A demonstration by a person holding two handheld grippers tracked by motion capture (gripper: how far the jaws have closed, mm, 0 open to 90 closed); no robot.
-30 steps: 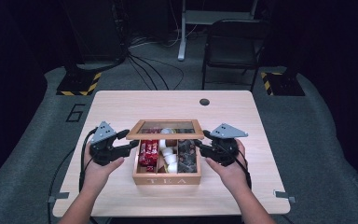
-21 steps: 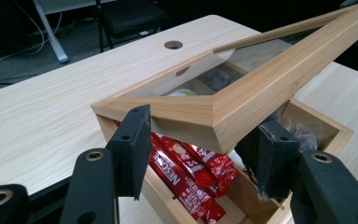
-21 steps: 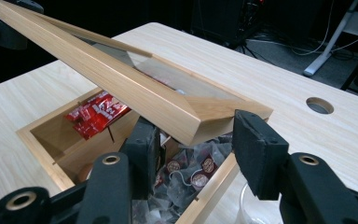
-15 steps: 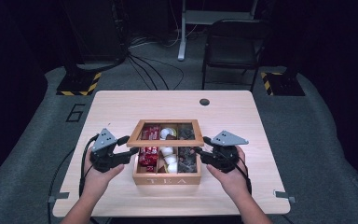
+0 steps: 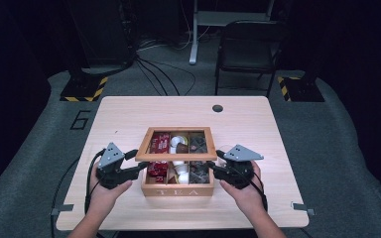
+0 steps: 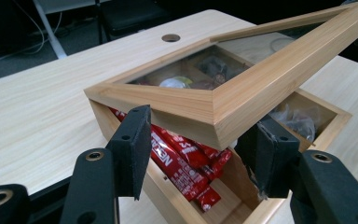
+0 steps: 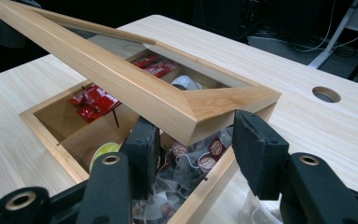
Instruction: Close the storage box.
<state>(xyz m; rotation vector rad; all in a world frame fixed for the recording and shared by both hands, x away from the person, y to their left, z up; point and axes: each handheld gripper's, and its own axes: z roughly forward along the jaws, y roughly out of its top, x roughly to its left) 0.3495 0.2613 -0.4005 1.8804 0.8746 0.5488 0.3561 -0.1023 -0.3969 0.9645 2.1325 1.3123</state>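
A wooden tea box (image 5: 177, 191) marked TEA stands on the table near its front edge. Its glass-paned lid (image 5: 176, 157) is hinged at the back and held part-way up, slanting over the compartments. My left gripper (image 5: 138, 166) is shut on the lid's front left corner (image 6: 205, 116), with one pad on each side of the frame. My right gripper (image 5: 214, 166) is shut on the front right corner (image 7: 200, 116) in the same way. Under the lid lie red packets (image 6: 182, 158), white pods (image 5: 181, 171) and dark tea bags (image 7: 200, 158).
The light wooden table (image 5: 129, 114) has a round cable hole (image 5: 218, 108) near its far edge. Behind the table stand a black chair (image 5: 248, 54) and a desk leg (image 5: 194, 34). Cables and striped bases (image 5: 82, 89) lie on the floor.
Both hands have come down and toward the near edge with the lid between them. The lid now slants lower over the box than a second ago.
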